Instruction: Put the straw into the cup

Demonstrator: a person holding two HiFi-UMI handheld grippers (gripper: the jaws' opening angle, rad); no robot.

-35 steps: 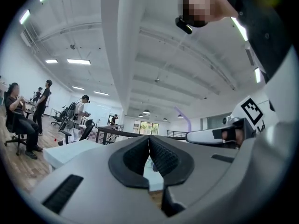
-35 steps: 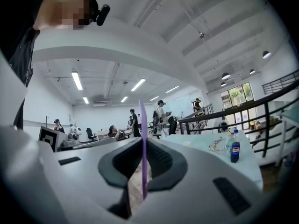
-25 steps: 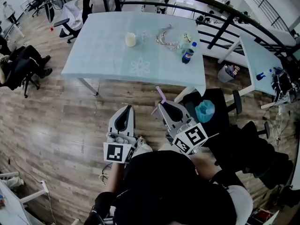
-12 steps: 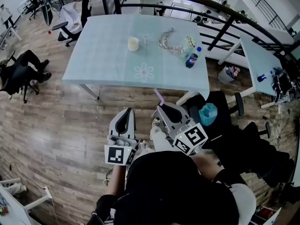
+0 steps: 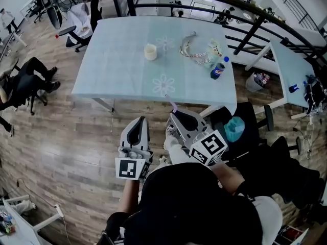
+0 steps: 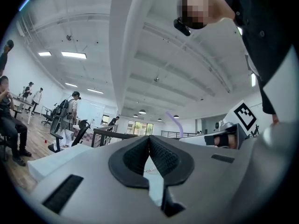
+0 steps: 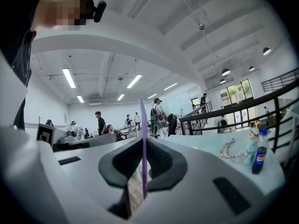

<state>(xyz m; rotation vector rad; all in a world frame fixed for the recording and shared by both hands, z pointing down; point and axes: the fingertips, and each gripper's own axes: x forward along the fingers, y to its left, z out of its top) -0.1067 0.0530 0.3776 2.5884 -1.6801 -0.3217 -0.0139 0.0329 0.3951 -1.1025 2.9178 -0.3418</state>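
The right gripper [image 5: 177, 116] is clamping its jaws on a thin purple straw [image 5: 174, 106]. It is holding the straw upright, just short of the near edge of the pale blue table [image 5: 112, 60]. In the right gripper view the straw [image 7: 143, 125] is standing straight up between the ribbed black pads [image 7: 161, 160], its lower end is poking out below them, and the right gripper [image 7: 143, 146] is pointing roughly level toward the table [image 7: 205, 146].

The left gripper [image 5: 138, 121] is hovering off the table too, on the near side and just to the left of the right one. In the left gripper view its jaws are resting shut, with the tips meeting and nothing between them [image 6: 149, 141]. From there the straw [image 6: 176, 124] is showing against the ceiling, off to the right.

The small cream cup [image 5: 150, 51] is standing upright near the middle of the table, well apart from the straw and both grippers. A blue-labelled cola bottle [image 5: 218, 69] is standing toward the table's right side. A beaded chain [image 5: 188, 44] is lying beyond the bottle on the tabletop, with a small pale figurine [image 5: 212, 50] beside it. A black office chair with a teal cushion [image 5: 235, 129] is standing at the table's near right corner. A seated person [image 5: 25, 80] is stretching their legs out on the wooden floor, well off the table's left side.
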